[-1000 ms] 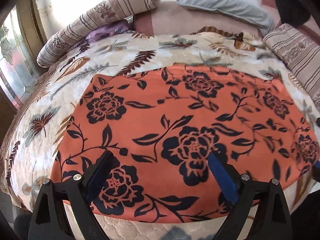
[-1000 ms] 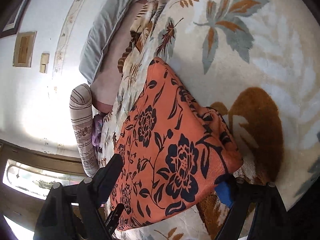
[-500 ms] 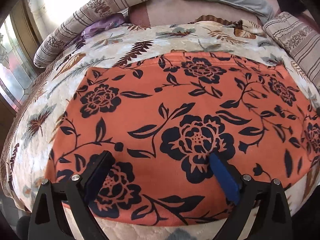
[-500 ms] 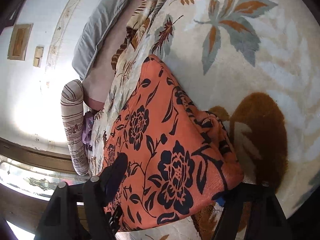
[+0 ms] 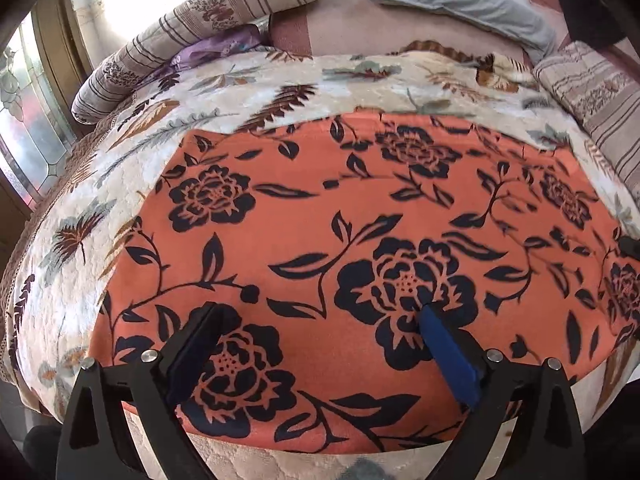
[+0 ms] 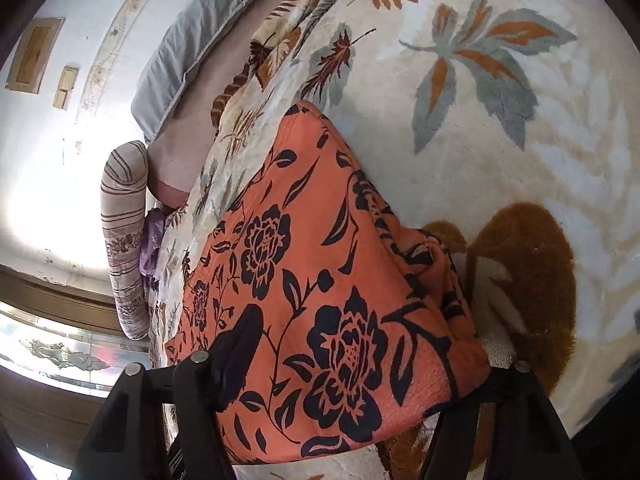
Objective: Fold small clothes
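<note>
An orange cloth (image 5: 360, 220) with black flowers lies flat on a cream leaf-patterned bedspread (image 5: 280, 92). My left gripper (image 5: 320, 312) hovers open over the cloth's near edge, with only flat fabric beneath its fingers. In the right wrist view the same cloth (image 6: 320, 280) shows its right-hand corner. My right gripper (image 6: 364, 348) has its jaws apart around that corner. Its left finger (image 6: 244, 332) rests above the fabric, while the right finger is hidden under the cloth's edge. The pads do not press on the fabric.
A striped bolster (image 5: 192, 32), a purple cloth (image 5: 216, 46), a grey pillow (image 5: 452, 0) and a striped cushion (image 5: 592, 92) line the far side of the bed. A black garment (image 5: 580, 0) lies at the back right. A window (image 5: 24, 120) is at the left.
The right gripper's jaws have narrowed and rolled slightly. Its right finger, whose blue pad showed beside the cloth's corner, is now under the fabric. The left gripper has hardly moved.
</note>
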`<control>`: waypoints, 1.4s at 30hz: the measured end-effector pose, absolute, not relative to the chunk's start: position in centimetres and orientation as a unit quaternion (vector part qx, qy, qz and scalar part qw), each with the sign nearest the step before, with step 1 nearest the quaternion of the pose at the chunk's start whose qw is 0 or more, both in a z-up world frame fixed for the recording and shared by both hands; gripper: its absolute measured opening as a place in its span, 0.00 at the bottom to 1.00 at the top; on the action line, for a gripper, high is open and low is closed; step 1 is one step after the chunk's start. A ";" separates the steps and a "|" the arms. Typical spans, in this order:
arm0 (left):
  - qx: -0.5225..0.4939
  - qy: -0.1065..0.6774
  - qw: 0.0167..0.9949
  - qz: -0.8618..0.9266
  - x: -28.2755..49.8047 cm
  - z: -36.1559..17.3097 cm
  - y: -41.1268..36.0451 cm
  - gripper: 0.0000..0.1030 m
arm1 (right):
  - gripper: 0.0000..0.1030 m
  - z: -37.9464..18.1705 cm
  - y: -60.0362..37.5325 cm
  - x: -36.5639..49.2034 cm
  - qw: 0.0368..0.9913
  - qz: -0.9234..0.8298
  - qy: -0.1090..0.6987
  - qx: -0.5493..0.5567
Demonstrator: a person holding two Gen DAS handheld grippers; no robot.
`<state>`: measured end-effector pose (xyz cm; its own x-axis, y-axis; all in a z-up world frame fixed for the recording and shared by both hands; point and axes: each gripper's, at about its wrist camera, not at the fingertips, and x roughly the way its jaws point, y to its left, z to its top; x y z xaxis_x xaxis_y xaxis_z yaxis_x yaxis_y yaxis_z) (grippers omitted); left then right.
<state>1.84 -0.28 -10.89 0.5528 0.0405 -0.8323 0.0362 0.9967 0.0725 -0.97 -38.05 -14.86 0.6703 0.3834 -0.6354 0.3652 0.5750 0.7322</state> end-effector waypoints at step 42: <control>-0.235 0.391 0.877 0.152 -4.9 -8.6 27.2 0.95 | 0.28 -9.9 1.5 2.5 0.837 0.208 0.504 0.046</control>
<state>-4.92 27.20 -8.62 0.6475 0.0821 -0.7577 -0.4499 0.8437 -0.2930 2.47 1.49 -9.95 0.4063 0.3945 -0.8242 -0.3013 0.9094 0.2867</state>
